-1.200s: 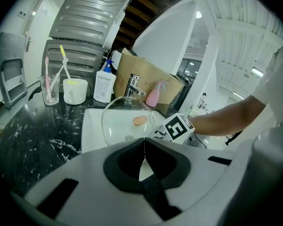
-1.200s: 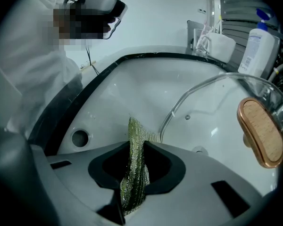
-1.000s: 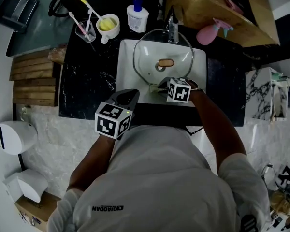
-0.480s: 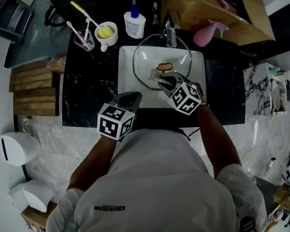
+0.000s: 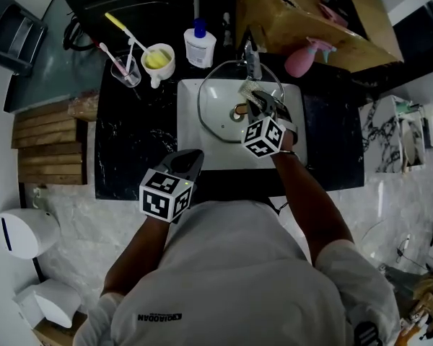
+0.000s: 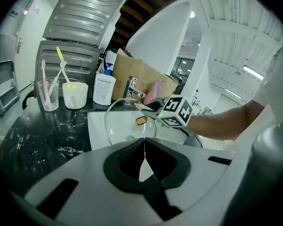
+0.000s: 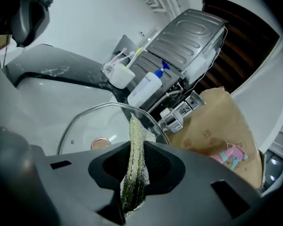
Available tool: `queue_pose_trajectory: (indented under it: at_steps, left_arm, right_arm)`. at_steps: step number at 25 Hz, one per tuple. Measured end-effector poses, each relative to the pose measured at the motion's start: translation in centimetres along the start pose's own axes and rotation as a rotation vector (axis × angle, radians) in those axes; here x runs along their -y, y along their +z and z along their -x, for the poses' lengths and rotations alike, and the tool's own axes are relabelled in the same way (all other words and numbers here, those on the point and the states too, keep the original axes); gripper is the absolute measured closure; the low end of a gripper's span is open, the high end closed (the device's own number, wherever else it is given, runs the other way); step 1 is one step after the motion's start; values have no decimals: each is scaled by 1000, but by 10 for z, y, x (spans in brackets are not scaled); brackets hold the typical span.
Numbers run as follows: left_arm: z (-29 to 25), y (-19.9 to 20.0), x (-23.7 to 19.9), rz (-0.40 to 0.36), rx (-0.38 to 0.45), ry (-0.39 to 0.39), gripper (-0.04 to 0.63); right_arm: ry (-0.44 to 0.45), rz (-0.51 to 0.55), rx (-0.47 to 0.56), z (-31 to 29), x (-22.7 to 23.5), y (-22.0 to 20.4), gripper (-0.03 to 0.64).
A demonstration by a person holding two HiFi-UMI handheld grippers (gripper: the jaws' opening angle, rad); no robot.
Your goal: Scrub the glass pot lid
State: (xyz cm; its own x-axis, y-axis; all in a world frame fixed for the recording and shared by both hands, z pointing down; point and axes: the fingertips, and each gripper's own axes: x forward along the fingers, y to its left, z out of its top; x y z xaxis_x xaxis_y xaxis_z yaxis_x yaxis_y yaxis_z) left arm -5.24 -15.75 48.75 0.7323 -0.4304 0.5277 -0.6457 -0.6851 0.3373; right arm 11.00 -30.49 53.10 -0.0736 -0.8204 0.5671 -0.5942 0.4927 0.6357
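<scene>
Right tool (image 5: 260,101) pinches scouring pad (image 7: 136,145) at the glass lid (image 5: 216,114) rim — scrubbing seems midway; left tool (image 6: 144,157) pressed together, empty.

No text reads cleanly from your position.

Your shirt (image 5: 224,280): one line of dark lettering low on the back, too small and inverted to spell out.

White bottle (image 5: 200,45), far edge, left of centre: printed label, lines illegible.

Cardboard box (image 7: 217,131), far right: faint brown print, unreadable.

Left marker cube (image 5: 166,193) and right marker cube (image 5: 263,137): black-and-white square code patterns only, no letters.
</scene>
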Motion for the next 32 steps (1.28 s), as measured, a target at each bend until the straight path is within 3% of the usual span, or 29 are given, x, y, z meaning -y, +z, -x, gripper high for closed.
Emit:
queue_pose_trajectory:
  at_steps: [19, 32]
  left_arm:
    - [31, -17, -41, 62, 12, 71, 580]
    - [32, -18, -49, 59, 1, 65, 580]
  right_arm:
    - [-65, -165, -64, -49, 2, 15, 522]
    - [-81, -163, -57, -61, 4, 28, 522]
